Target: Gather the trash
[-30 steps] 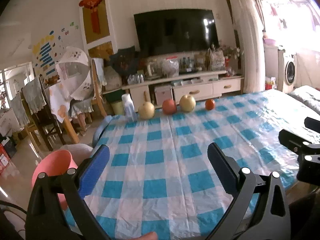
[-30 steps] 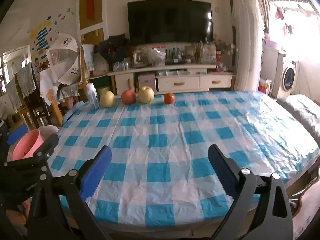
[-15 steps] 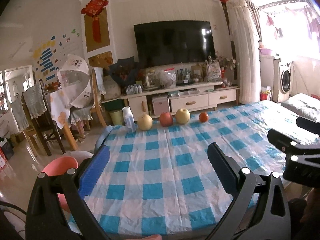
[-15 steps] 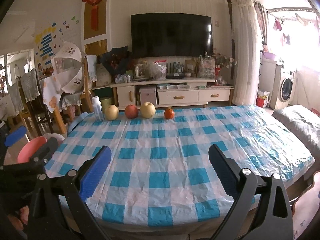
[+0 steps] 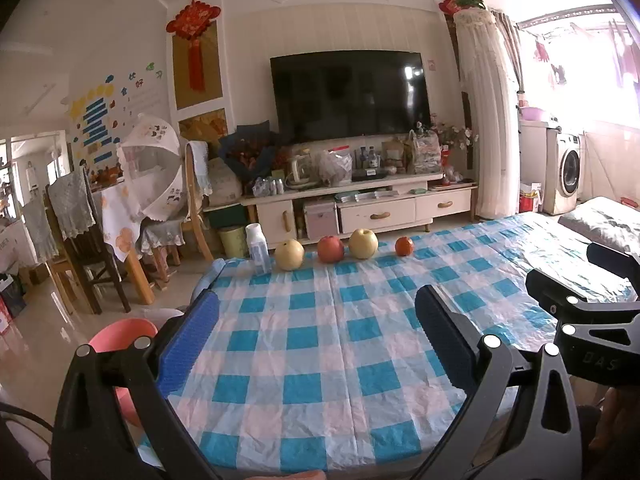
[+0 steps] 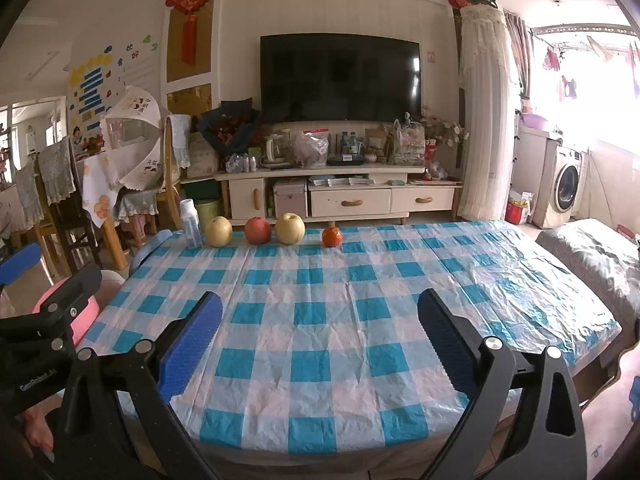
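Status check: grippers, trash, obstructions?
Left gripper open, empty. Right gripper open, empty. Bottle stands at far table edge beside four fruits. Path clear.

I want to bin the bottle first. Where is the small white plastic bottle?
In both wrist views the small white plastic bottle stands upright at the table's far left corner, left end of the fruit row, just beside the yellow pear.

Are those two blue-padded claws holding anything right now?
No. The left gripper and the right gripper are both open and empty above the checked tablecloth, far from the bottle and fruit.
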Demonstrator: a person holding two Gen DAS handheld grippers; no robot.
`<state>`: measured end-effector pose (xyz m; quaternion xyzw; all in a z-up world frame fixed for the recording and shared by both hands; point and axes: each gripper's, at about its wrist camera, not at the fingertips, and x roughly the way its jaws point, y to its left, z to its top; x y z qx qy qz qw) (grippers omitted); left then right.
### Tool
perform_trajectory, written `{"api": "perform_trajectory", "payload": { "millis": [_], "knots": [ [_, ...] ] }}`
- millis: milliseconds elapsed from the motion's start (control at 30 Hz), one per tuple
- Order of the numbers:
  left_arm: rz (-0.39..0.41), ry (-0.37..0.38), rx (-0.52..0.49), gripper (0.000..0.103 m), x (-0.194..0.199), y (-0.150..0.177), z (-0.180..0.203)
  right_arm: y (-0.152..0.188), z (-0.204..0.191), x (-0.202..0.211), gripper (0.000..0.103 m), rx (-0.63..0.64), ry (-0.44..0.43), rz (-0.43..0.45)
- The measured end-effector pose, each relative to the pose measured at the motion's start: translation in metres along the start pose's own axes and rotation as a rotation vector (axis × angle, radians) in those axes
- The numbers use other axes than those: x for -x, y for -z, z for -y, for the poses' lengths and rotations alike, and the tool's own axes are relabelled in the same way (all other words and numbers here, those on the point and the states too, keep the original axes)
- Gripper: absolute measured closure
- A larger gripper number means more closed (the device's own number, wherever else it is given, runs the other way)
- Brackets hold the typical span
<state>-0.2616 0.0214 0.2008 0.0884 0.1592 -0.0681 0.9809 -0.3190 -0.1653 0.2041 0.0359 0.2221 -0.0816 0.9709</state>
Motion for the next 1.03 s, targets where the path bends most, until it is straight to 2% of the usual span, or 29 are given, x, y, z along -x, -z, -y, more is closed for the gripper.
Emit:
{"api": "perform_trajectory", "payload": {
  "millis": [300,567,767,933,1033],
  "knots": [
    [-0.031,-0.017,-0.004,0.004,-0.014,0.004,0.001,0.0,-0.002,-0.004,0.006,0.004,-0.008,-0.008],
    [-0.065,-0.03,-0.016,0.004,-0.045,0.015,0.004,0.002,-0.007,-0.041,0.006,0.005,-0.034,-0.041],
    [-0.136,-0.05,0.0,0.004,-0.095,0.027,0.006,0.01,-0.003,-0.093,0.006,-0.015,-0.057,-0.111],
    [-0.227,-0.105,0.024,0.004,-0.155,0.042,0.008,0.022,0.005,-0.167,0.006,-0.059,-0.063,-0.246],
    [-0.324,-0.124,0.034,0.004,-0.2,0.058,0.012,0.036,0.008,-0.22,0.006,-0.071,-0.04,-0.352]
  ]
}}
